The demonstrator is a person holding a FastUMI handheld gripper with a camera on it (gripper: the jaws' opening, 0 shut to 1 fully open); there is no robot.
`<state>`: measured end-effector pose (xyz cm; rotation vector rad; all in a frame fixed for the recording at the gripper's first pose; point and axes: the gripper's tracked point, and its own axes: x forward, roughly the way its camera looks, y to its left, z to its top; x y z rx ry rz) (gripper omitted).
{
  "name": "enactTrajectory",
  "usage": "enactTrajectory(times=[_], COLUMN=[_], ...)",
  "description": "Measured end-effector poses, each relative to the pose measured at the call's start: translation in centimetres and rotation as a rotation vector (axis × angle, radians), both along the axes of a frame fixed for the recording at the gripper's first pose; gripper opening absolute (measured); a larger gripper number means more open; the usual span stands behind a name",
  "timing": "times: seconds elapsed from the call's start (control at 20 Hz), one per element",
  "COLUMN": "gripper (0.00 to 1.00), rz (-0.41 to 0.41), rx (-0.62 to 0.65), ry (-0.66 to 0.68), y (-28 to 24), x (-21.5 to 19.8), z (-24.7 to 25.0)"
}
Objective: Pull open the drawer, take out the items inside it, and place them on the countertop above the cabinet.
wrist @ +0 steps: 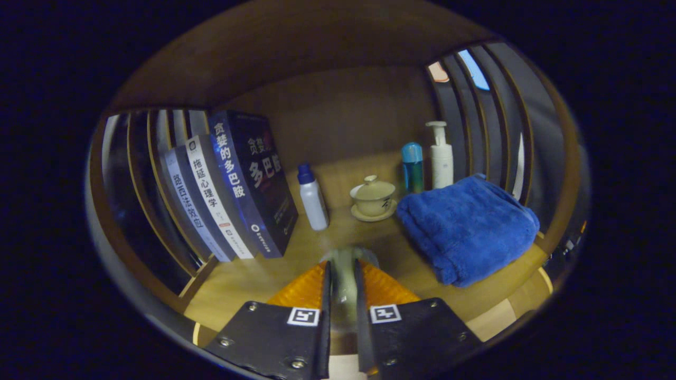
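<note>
My gripper (342,266) hovers just above the wooden countertop (248,274), its fingers closed on a small pale greenish object (349,254). The object is blurred and round-topped, and most of it is hidden between the fingers. It pokes out a little past the fingertips, close over the wood. Beyond the fingers a lidded tea bowl (373,196) of similar colour sits on a saucer. The drawer and cabinet front lie outside this view.
Several books (232,190) lean at the left beside a white bottle with a blue cap (312,198). A folded blue towel (467,227) lies to the right. Behind it stand a blue bottle (412,168) and a white pump bottle (441,158). Slatted side walls enclose the countertop.
</note>
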<state>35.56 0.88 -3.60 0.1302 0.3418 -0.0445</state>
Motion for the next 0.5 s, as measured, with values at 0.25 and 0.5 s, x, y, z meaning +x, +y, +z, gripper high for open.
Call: enactTrajectory(times=[0.25, 0.5], gripper=[0.52, 0.99], rz=[0.026, -0.003], rx=[-0.03, -0.026], ry=[-0.008, -0.078], y=[1.3, 1.5], x=[-0.7, -3.1], z=[-0.5, 2.4])
